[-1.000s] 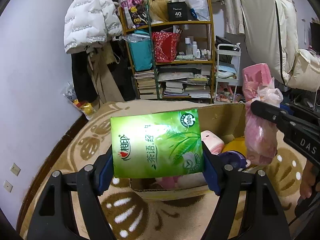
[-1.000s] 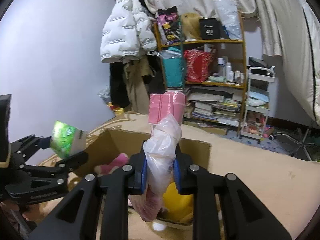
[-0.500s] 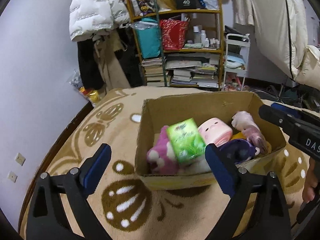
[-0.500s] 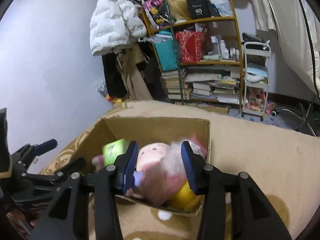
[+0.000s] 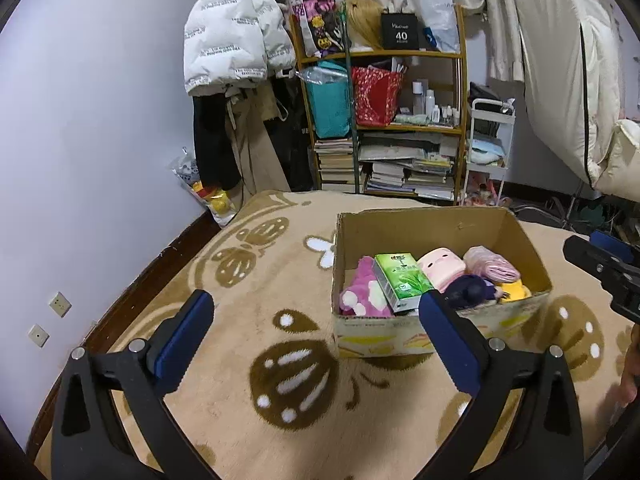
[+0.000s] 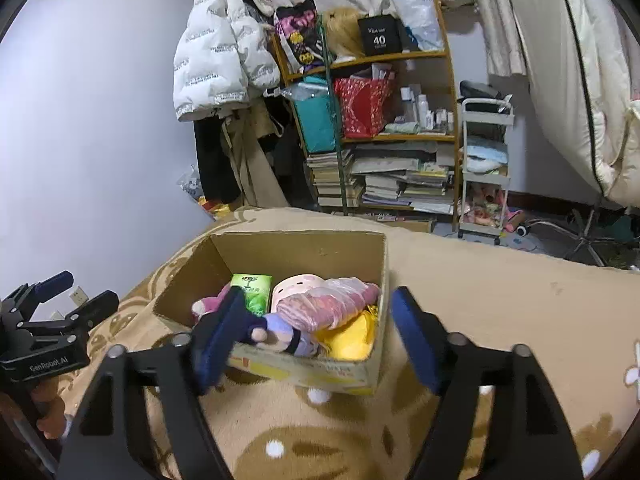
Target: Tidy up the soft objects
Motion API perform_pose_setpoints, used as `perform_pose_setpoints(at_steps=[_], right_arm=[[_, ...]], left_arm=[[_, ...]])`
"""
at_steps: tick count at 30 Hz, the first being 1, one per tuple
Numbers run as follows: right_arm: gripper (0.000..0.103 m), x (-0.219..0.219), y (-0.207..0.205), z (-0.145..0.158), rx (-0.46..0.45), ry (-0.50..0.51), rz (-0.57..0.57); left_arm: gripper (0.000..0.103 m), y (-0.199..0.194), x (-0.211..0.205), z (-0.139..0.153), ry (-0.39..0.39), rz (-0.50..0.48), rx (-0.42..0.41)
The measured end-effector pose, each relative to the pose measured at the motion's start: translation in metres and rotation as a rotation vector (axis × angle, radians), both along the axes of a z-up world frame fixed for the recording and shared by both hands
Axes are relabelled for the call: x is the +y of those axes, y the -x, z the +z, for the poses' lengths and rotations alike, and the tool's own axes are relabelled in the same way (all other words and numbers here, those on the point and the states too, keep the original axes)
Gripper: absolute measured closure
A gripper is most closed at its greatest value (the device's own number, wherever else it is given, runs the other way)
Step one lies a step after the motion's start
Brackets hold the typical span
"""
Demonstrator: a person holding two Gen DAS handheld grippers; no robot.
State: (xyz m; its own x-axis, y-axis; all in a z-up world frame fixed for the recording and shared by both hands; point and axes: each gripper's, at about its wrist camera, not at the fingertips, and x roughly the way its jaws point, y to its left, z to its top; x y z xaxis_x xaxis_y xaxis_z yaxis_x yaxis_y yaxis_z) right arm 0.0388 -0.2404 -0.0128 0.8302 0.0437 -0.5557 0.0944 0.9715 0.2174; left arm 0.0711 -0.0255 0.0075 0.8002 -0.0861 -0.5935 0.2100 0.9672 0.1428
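Note:
A cardboard box (image 5: 420, 226) (image 6: 304, 248) stands on the beige patterned rug. In it lie a green tissue pack (image 5: 402, 280) (image 6: 254, 286), a pink bagged bundle (image 5: 494, 266) (image 6: 328, 306), a pink round plush (image 5: 442, 268), a magenta plush (image 5: 360, 296), a purple plush (image 5: 470, 290) and a yellow plush (image 6: 352, 338). My left gripper (image 5: 316, 338) is open and empty, in front of the box and to its left. My right gripper (image 6: 316, 338) is open and empty, just before the box's near wall.
A bookshelf (image 5: 384, 120) with books, bags and bottles stands at the back, with a white cart (image 5: 488, 156) beside it. A white jacket (image 5: 228, 28) hangs on the left. The purple wall (image 5: 80, 140) runs along the rug's left edge.
The left gripper opened and let the green tissue pack go into the box. The right gripper opened and let the pink bagged bundle go into the box. Both drew back from the box.

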Motion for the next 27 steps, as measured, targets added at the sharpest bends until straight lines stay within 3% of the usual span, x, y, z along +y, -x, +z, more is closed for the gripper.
perform_pose_setpoints(at_steps=[6, 11, 27], right_arm=[[0.000, 0.005, 0.029, 0.025, -0.060, 0.040, -0.016], [0.000, 0.008, 0.046, 0.038, -0.094, 0.047, -0.019], [0.000, 0.002, 0.097, 0.050, -0.135, 0.054, -0.054]], left_arm=[[0.001, 0.026, 0.009, 0.019, 0.021, 0.002, -0.034], [0.001, 0.050, 0.014, 0.031, 0.017, 0.011, -0.088], [0.001, 0.089, 0.037, 0.046, 0.060, 0.031, -0.131]])
